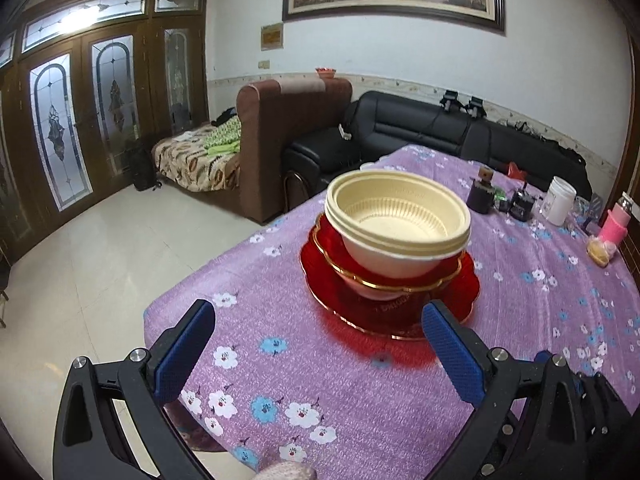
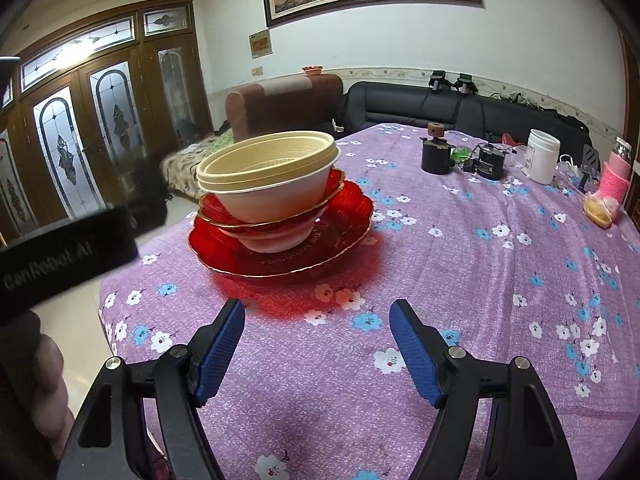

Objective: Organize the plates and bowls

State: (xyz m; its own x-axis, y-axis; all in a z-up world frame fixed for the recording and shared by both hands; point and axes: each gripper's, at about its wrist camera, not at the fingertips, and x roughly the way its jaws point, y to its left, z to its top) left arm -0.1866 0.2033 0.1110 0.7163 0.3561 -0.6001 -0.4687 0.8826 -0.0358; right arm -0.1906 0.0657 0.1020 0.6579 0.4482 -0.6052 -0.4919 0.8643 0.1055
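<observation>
Glossy red glass plate (image 2: 344,236), cloth tablecloth (image 2: 480,280)

We see bare tablecloth (image 2: 460,264) right of the stacked bowls (image 2: 268,184); jars (image 2: 542,156) crowd its far edge.

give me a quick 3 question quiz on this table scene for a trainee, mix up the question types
1. True or false: the cream bowls sit at the very top of the stack.
2. Multiple choice: what lies at the bottom of the stack, directly on the floral tablecloth? A) a red bowl B) a red plate C) a white jar
3. Short answer: is either gripper holding anything?

Key
1. True: they rest in the gold-rimmed red bowl.
2. B: the red plate carries the whole stack; the white jar stands apart at the far side.
3. No: the left gripper and right gripper are both open and empty, short of the stack.
</observation>
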